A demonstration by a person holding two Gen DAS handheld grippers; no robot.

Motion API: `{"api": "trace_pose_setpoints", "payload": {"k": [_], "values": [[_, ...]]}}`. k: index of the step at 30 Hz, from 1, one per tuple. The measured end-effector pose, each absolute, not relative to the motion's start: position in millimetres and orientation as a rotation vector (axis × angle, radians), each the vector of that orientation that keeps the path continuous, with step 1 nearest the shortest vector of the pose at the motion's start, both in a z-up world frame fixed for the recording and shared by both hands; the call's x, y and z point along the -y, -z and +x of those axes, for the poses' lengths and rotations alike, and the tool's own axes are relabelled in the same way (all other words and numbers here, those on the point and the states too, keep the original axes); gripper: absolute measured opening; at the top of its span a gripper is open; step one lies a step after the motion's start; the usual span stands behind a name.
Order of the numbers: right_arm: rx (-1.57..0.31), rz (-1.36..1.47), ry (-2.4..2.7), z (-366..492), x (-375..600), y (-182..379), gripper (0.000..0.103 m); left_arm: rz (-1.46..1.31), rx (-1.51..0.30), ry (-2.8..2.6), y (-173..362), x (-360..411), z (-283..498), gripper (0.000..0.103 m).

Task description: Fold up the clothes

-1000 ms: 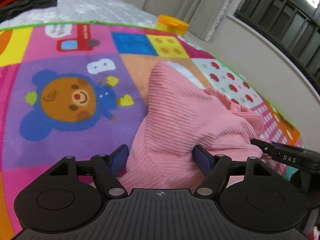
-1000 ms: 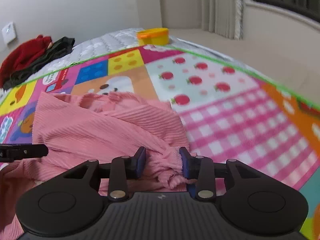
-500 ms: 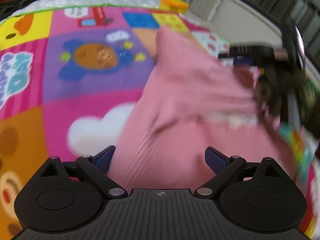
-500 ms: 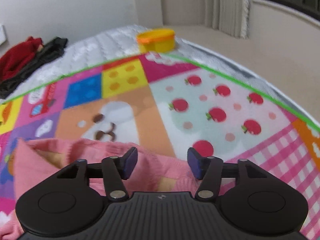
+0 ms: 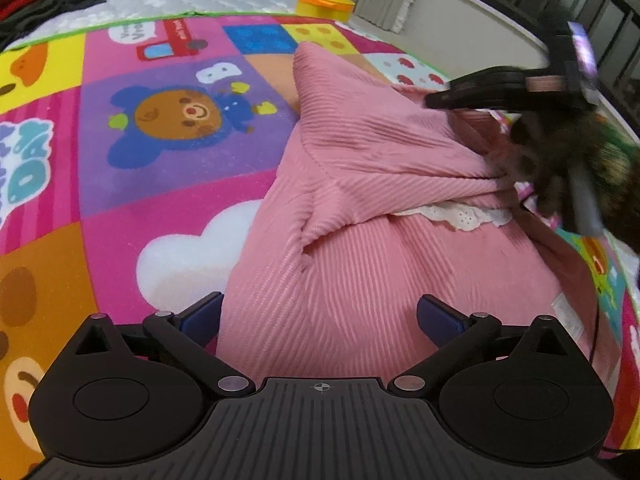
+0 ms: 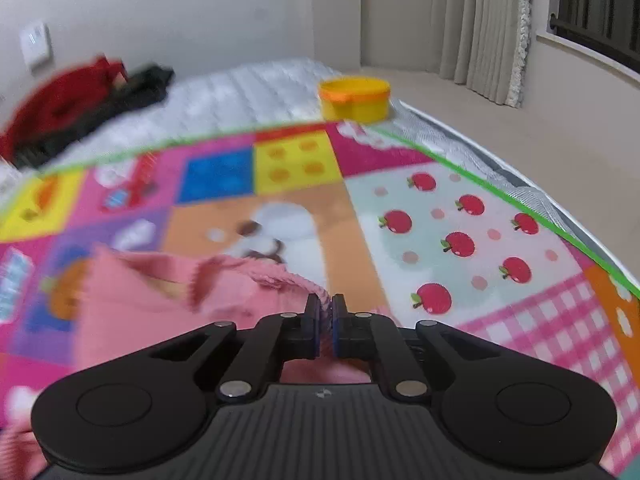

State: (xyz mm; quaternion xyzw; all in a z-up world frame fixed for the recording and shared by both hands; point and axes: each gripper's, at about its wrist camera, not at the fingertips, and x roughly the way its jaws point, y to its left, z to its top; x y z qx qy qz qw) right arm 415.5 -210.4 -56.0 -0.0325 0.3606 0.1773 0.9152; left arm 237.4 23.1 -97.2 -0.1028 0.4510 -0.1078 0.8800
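Jaws shut on pink garment [image 6: 256,292]

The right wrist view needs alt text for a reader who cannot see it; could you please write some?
The right gripper is shut on the edge of a pink ribbed garment lying on a colourful patchwork play mat. Beyond the mat are a yellow tub, a white quilt and a red and black clothes pile.
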Motion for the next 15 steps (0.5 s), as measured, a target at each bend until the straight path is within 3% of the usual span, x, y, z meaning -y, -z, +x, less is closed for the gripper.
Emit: {"api": "trace_pose_setpoints", "payload": {"k": [7,15], "values": [[-0.707,0.029,-0.469,325,246,-1,0.004,-0.282,-0.935,0.222,90,-33,236,0.103],[-0.846,0.012,-0.512,270,258,33,0.004,-0.685,-0.785,0.3,69,-79,229,0.103]]}}
